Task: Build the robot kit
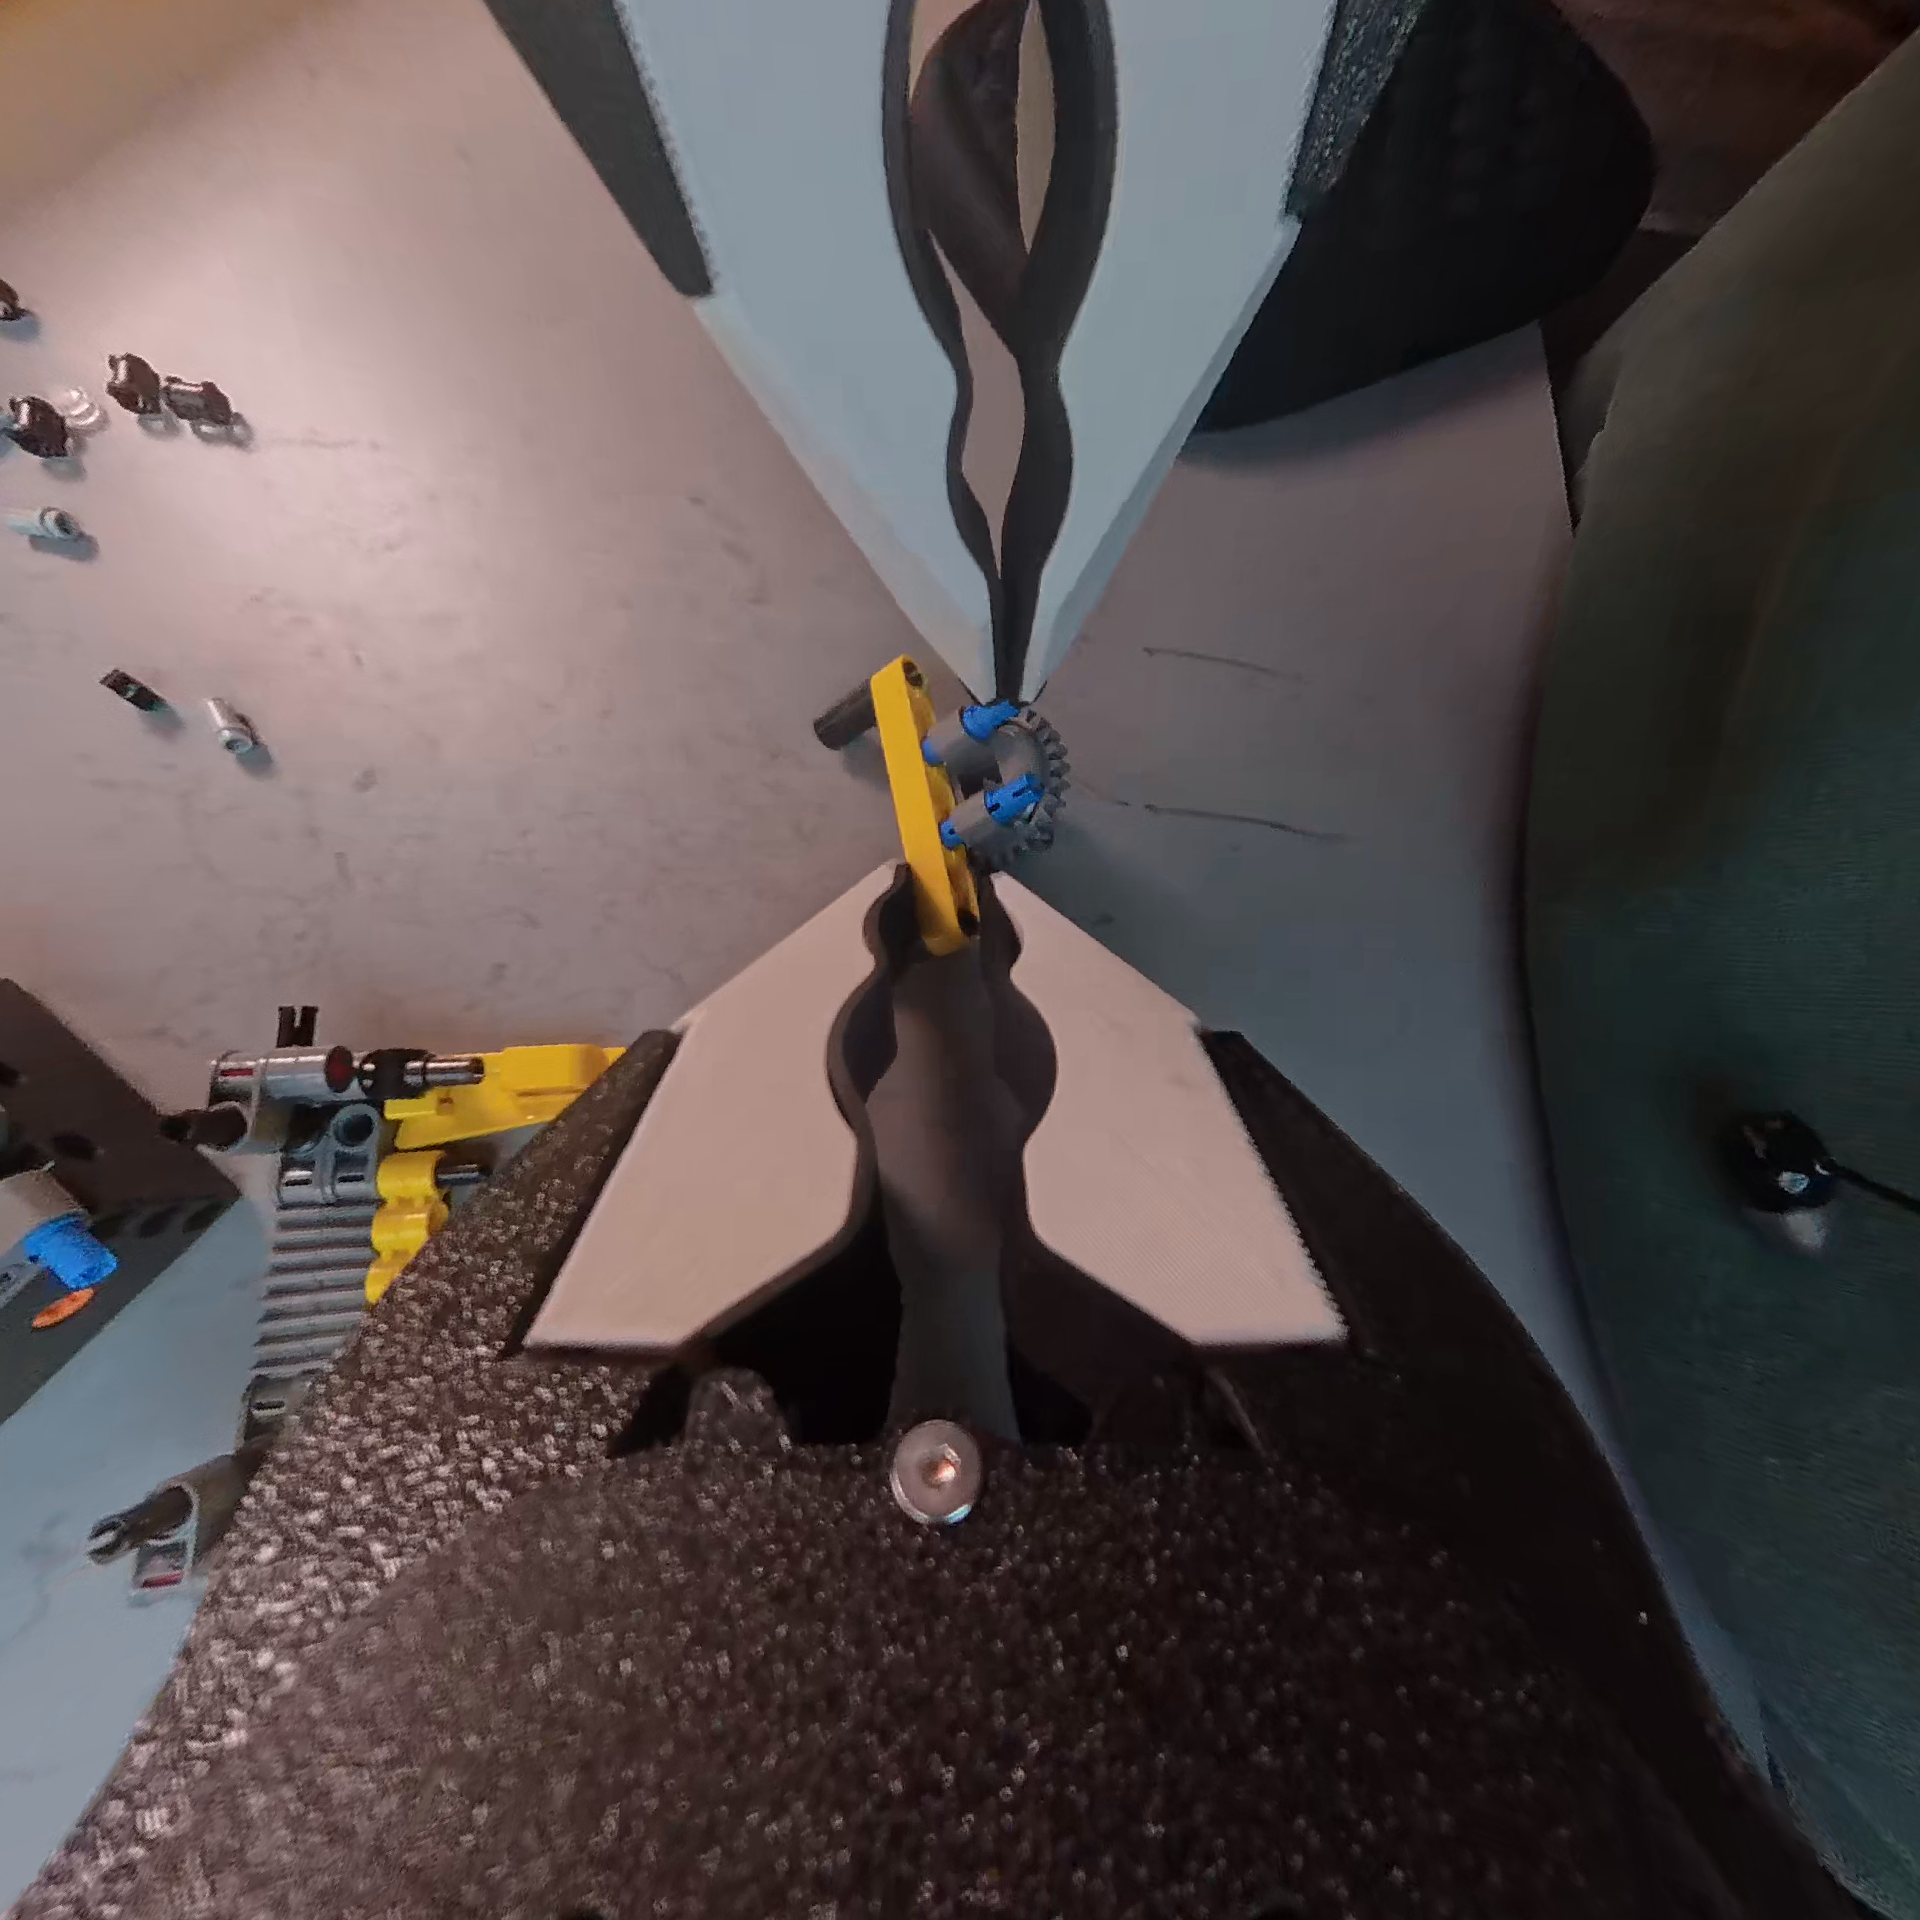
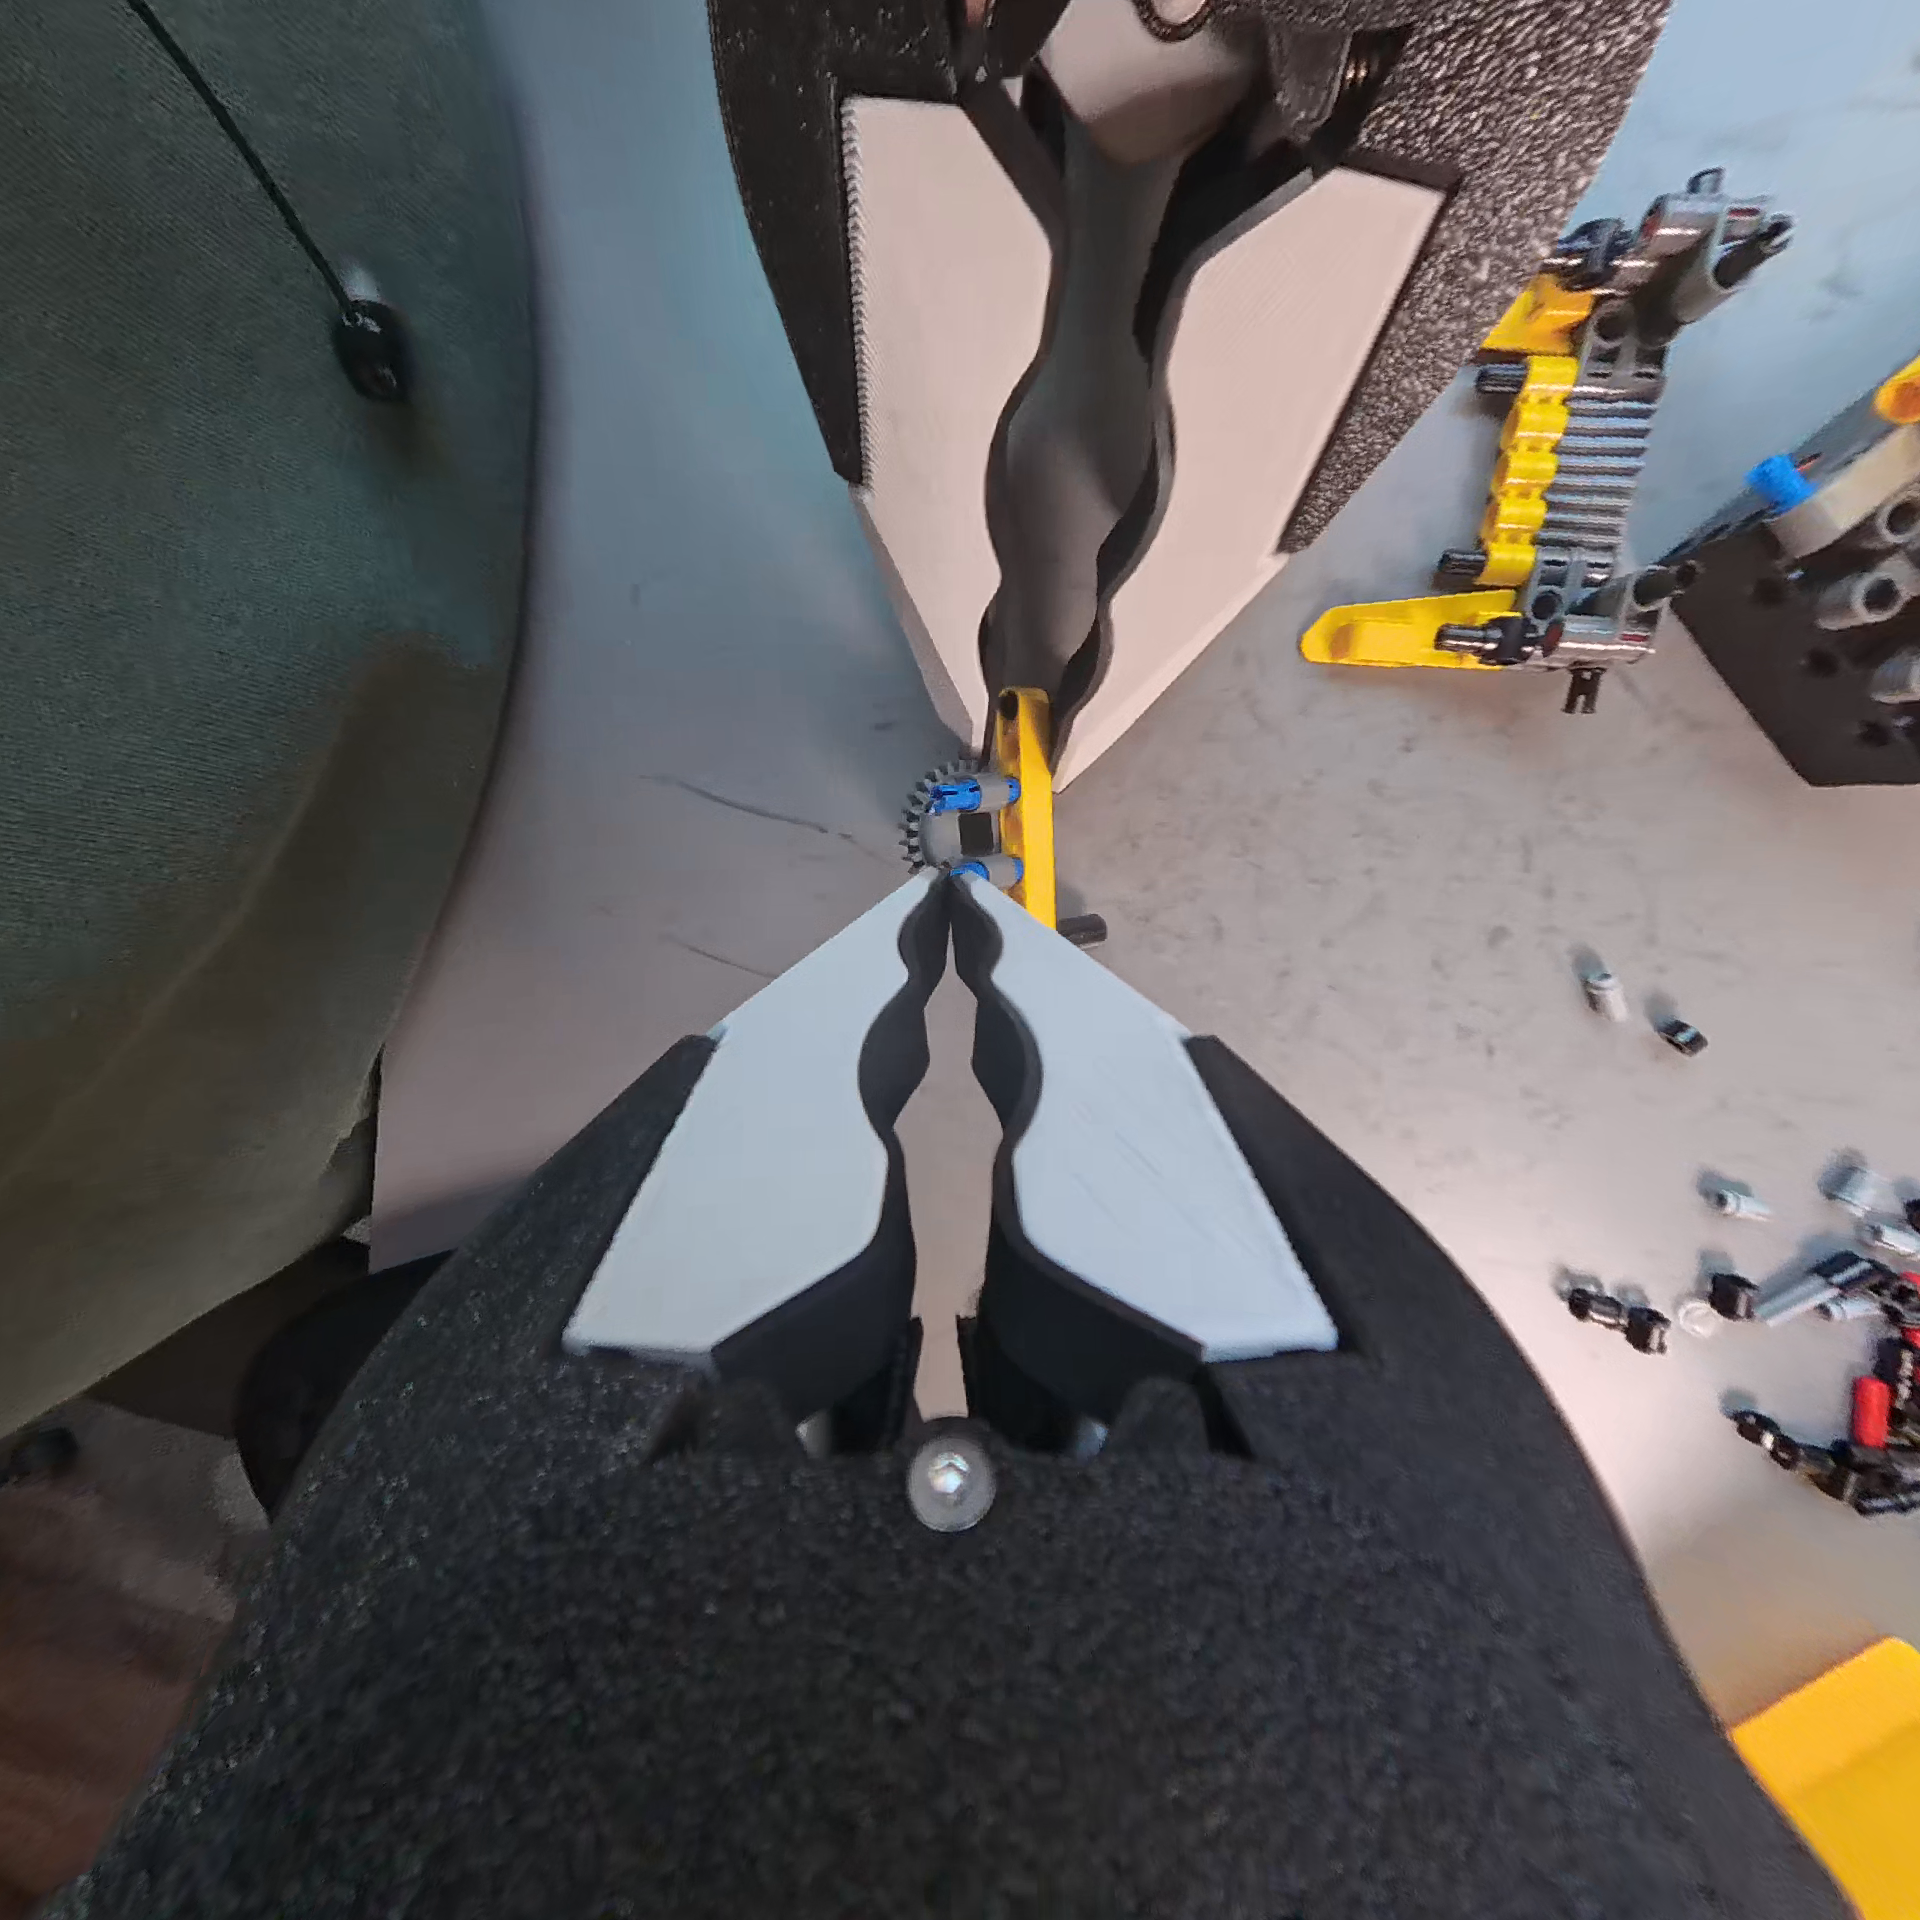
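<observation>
A small brick assembly hangs above the grey table (image 1: 468, 623) between both grippers: a yellow beam (image 1: 914, 800) with two blue pins (image 1: 1003, 798) in grey sleeves, a dark grey gear (image 1: 1049, 774) and a black pin (image 1: 842, 719). My left gripper (image 1: 940, 902) is shut on the beam's lower end. My right gripper (image 2: 948, 883) is shut at the gear (image 2: 916, 821), right by a blue pin (image 2: 971, 871). In the right wrist view the left gripper (image 2: 1023, 717) comes in from the top and pinches the yellow beam (image 2: 1034, 831). In the left wrist view the right gripper (image 1: 1003, 694) comes in from the top.
A yellow and grey built model with a toothed rack (image 1: 322, 1195) (image 2: 1579, 468) lies on the table beside a black block (image 2: 1829, 665). Loose small pins (image 1: 156, 395) (image 2: 1818, 1299) are scattered about. Dark green cloth (image 1: 1745, 935) (image 2: 208, 623) lies past the table edge. A yellow sheet (image 2: 1839, 1787) is near. My left and right fingertips are right by each other. Left tips and right tips are each some 15 cm from the black block (image 2: 1829, 665).
</observation>
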`<state>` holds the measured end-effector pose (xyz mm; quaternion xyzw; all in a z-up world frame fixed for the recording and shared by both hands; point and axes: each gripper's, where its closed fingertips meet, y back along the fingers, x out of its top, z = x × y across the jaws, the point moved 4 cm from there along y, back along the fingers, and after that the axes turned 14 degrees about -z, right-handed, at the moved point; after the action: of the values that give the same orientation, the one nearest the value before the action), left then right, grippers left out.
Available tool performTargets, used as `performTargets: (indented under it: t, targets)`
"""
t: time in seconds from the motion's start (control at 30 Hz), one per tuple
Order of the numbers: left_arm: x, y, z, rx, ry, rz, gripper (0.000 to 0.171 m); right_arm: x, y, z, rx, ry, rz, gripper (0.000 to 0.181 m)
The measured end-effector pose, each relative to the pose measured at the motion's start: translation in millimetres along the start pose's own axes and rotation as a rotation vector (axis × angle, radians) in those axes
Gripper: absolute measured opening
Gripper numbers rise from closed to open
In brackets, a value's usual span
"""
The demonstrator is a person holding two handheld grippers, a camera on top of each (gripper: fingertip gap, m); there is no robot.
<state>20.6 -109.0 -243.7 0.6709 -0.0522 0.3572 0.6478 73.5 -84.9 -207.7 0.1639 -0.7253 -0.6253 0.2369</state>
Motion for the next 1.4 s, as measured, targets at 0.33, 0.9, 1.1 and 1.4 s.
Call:
performTargets:
  t: [0.33,0.9,1.1,1.4]
  targets:
    - [-1.7,-2.1,1.4,0.04,-0.029,-0.018,0.011,-5.1,-9.4,-13.2,-0.292,-0.087,0.175,0.0]
    - [-2.6,-2.0,2.0,0.086,-0.093,-0.019,0.012,-7.8,-11.3,-11.3,-0.342,-0.181,0.272,0.0]
    - [-2.1,-1.3,0.6,0.115,-0.118,-0.015,0.011,-8.8,-11.1,-10.7,-0.343,-0.208,0.313,0.0]
    - [6.5,6.3,1.5,0.371,-0.399,0.024,0.011,-12.9,1.8,-7.7,-0.241,-0.246,0.481,0.043]
